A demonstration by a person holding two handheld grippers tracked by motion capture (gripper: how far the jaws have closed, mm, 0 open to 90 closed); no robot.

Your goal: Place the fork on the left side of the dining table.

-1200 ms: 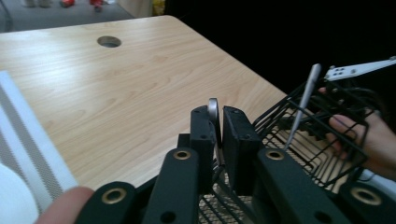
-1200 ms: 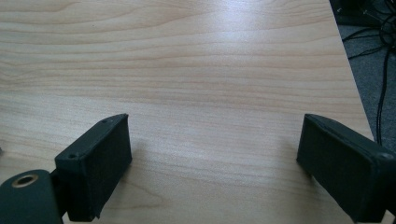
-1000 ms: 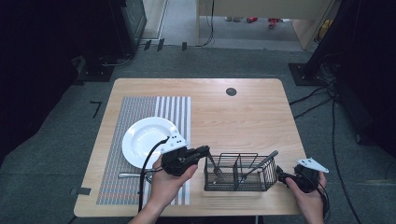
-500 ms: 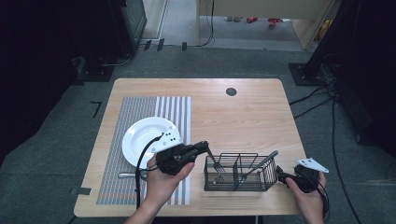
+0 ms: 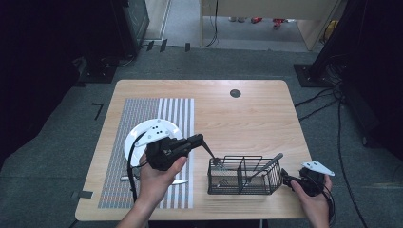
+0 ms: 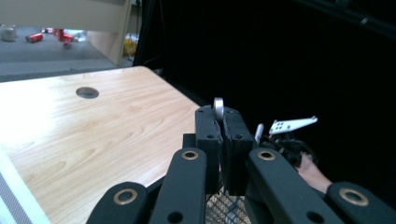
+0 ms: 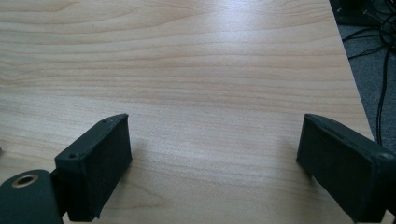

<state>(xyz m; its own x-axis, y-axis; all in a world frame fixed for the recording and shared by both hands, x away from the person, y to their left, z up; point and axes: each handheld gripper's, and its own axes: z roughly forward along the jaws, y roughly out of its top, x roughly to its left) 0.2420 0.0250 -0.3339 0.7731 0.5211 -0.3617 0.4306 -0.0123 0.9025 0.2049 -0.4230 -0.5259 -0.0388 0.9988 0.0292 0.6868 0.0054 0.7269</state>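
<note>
Scene: a person at a light wooden table (image 5: 247, 118) works a hand-held gripper in each hand, forearms coming in over the near edge.
Left gripper: the left gripper (image 5: 199, 140) hangs above the table between the white plate and the wire caddy, its jaws pressed tight on the handle end of a piece of cutlery (image 5: 210, 154); in the left gripper view the rounded metal tip (image 6: 218, 106) stands up between the closed pads.
Cutlery: it slants down from the jaws toward the near edge, its lower end at the left compartment of the wire caddy (image 5: 243, 175); whether it is a spoon or a fork cannot be told.
Wire caddy: black, divided into compartments, standing close to the near edge, right of centre; a second utensil (image 5: 264, 167) leans in its right compartment, handle pointing up toward the right edge.
Right gripper: the right gripper (image 5: 288, 176) rests low by the near right corner, just beside the caddy's right wall; in the right gripper view its jaws stand wide apart with bare wood between them.
Place setting: the white plate (image 5: 138, 137) sits on a striped placemat (image 5: 157, 114) along the left side; a knife (image 5: 178, 181) lies on the mat near the near edge.
Far side: a round cable hole (image 5: 235, 93) sits toward the far edge.
</note>
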